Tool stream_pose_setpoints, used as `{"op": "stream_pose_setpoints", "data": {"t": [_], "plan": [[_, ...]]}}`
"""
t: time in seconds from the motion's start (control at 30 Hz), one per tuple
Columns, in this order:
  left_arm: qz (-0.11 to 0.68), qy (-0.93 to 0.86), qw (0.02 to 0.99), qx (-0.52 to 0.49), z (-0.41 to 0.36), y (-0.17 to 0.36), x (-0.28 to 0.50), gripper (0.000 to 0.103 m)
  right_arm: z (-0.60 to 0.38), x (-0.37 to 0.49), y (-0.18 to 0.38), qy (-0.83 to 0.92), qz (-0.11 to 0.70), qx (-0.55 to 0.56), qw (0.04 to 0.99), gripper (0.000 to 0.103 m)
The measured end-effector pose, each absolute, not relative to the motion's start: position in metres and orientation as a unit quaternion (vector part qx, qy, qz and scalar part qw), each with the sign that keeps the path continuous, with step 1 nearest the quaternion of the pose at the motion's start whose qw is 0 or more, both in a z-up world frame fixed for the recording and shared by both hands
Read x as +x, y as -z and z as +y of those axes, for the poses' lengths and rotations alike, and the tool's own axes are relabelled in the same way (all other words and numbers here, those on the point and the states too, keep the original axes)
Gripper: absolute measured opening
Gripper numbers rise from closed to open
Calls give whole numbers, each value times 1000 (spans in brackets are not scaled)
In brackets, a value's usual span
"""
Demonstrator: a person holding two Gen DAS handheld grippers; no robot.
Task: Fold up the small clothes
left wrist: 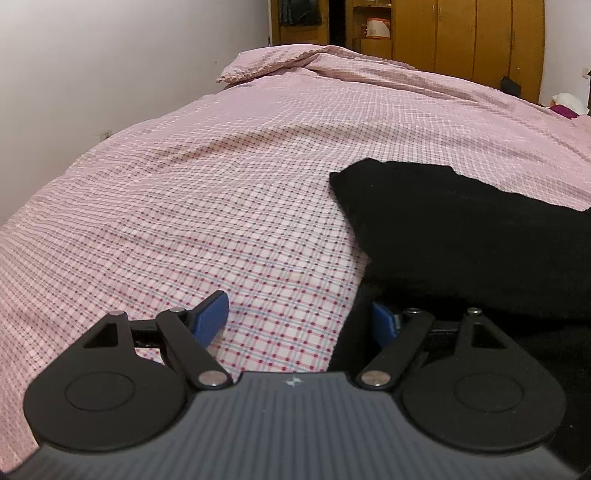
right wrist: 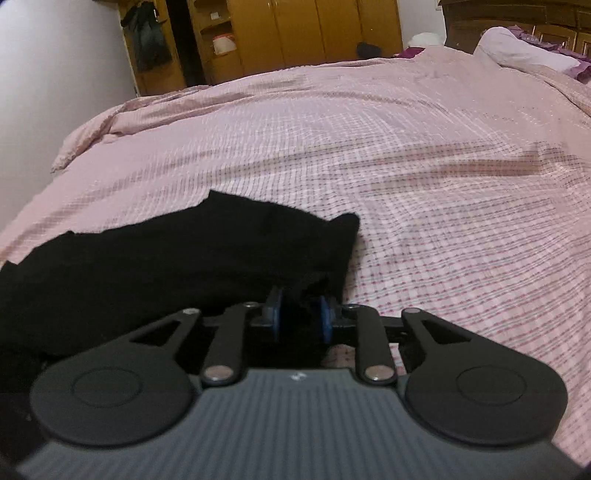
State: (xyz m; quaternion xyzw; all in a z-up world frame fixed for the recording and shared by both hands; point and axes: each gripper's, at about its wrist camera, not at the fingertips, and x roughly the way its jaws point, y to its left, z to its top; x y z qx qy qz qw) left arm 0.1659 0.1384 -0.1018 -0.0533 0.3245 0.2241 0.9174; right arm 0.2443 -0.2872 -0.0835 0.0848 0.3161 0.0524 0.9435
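Left gripper (left wrist: 299, 321) with fingers (left wrist: 210, 319) spread wide over the pink checked bed cover (left wrist: 207, 192), gripping nothing, the right-hand pad tucked at the edge of the black garment (left wrist: 461, 240). Black garment lying partly folded on the bed, between the two grippers. Right gripper (right wrist: 301, 319) with fingers (right wrist: 275, 317) drawn close and pinching a fold of that garment's near edge, wooden wardrobe (right wrist: 314, 33) standing beyond the bed.
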Motion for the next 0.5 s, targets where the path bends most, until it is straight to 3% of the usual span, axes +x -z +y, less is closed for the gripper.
{"op": "stream_pose_setpoints", "data": {"t": [0.3,0.5], "plan": [[312,-238,919,-45,136,76,136,83,-311,224,52,-68,305,116,943,28],[281,-196,938,-46,130,40,150,83,-315,256,58,-77,348,158,921,45]]}}
